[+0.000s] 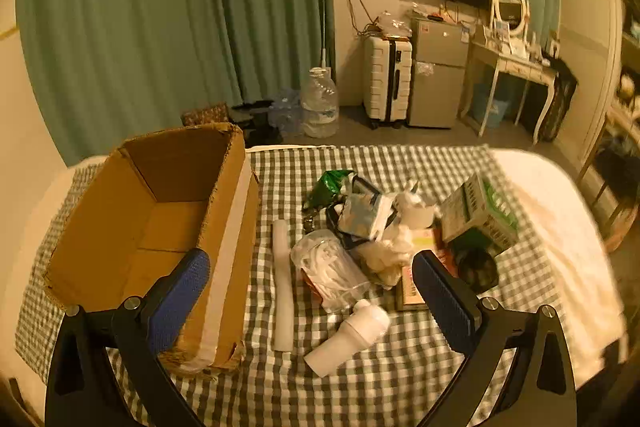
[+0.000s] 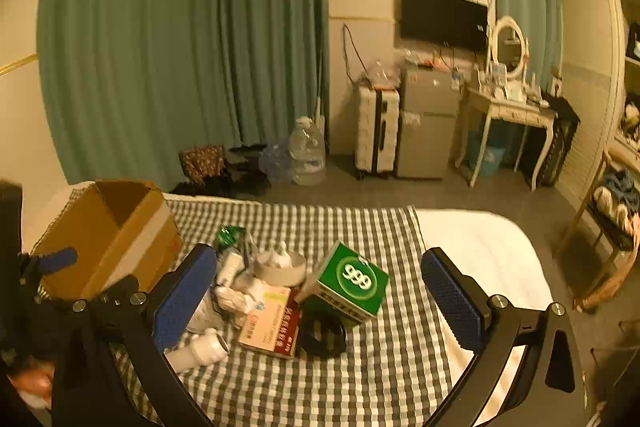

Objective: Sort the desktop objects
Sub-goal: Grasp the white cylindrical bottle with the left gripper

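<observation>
Sorting looks barely begun: the box [image 1: 160, 211] at ten o'clock appears empty, while the pile [image 1: 384, 235] lies on the bench [image 1: 360, 379] at its centre. Left hand-held gripper [image 1: 312, 291] and right hand-held gripper [image 2: 320, 295] gape wide, holding nothing.

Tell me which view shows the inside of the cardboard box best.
The left wrist view: the cardboard box lies close, its open top facing the camera, bare floor visible. The right wrist view shows the cardboard box only at the left edge, mostly its outer wall.
</observation>
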Motion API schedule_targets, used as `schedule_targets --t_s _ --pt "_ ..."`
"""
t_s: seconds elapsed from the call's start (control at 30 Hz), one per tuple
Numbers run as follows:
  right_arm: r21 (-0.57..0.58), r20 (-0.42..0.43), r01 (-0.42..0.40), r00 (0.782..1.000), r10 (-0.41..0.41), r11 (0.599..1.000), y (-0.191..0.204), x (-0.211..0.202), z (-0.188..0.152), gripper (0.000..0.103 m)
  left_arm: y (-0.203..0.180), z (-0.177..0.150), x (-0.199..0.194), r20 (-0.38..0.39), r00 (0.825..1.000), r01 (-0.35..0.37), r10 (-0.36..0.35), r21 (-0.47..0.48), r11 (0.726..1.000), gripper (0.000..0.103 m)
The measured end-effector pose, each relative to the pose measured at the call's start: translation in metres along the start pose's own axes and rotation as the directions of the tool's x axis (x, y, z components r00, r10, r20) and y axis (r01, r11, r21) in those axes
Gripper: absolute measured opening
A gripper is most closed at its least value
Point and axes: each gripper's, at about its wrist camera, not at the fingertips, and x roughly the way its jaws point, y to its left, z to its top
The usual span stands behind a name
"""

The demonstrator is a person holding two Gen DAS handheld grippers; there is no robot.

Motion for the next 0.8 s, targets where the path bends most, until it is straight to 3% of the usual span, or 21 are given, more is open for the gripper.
schedule_targets --t_s 0.07,0.17,0.2,0.3,0.4,0.53,0.67,0.8 --pt "-0.009 -0.02 0.02 1.0 -0.02 1.0 -0.009 0.009 -0.004 0.103 -0.007 -0.007 0.007 0.004 1.0 -0.026 0.026 0.031 0.999 0.103" --pt "-0.042 -0.046 0.086 0.995 -0.088 0.995 -0.016 0.027 -0.012 0.103 -0.014 -0.013 0.023 -0.042 0.999 0.024 -0.023 0.014 1.0 0.101" --pt "-0.055 -0.061 0.119 0.991 -0.122 0.991 -0.019 0.037 -0.018 0.103 -0.016 -0.016 0.031 -0.063 0.997 0.051 -0.051 0.007 0.999 0.098" --pt "-0.101 -0.15 0.186 0.968 -0.2 0.977 -0.025 0.072 -0.038 0.103 -0.027 -0.022 0.044 -0.074 0.997 0.037 -0.035 0.037 0.999 0.095" --pt "-0.079 -0.272 0.154 0.947 -0.17 0.985 -0.036 0.104 -0.062 0.1 -0.033 -0.024 0.053 -0.056 0.997 0.06 -0.059 0.024 0.998 0.093" --pt "-0.059 -0.387 0.097 0.915 -0.113 0.994 -0.039 0.13 -0.089 0.089 -0.028 -0.028 0.072 -0.098 0.989 0.106 -0.109 -0.029 0.994 0.093" --pt "-0.049 -0.432 0.088 0.896 -0.101 0.995 -0.042 0.145 -0.099 0.084 -0.019 -0.049 0.094 -0.205 0.973 0.096 -0.102 -0.04 0.995 0.087" --pt "0.004 -0.461 0.099 0.883 -0.086 0.995 -0.047 0.158 -0.102 0.084 -0.015 -0.064 0.108 -0.253 0.964 0.068 -0.076 -0.041 0.997 0.083"
